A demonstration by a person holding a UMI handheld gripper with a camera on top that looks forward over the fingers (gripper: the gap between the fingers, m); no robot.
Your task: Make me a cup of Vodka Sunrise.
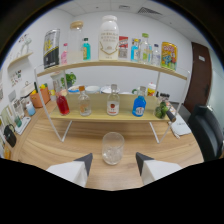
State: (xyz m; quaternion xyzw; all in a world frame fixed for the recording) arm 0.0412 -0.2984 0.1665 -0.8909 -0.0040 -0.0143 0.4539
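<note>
A dark office chair (209,131) sits off beside the wooden table (60,145), a brown door (201,75) stands behind it, and a small green plant (69,79) perches by the wall.

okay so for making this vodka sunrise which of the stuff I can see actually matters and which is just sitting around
Likely for the drink:
empty glass, just ahead of the open hand-held gripper
clear bottle with red label
red liquid bottle

Probably just sitting there:
blue bottle
large white jar on the top shelf
office chair
</note>
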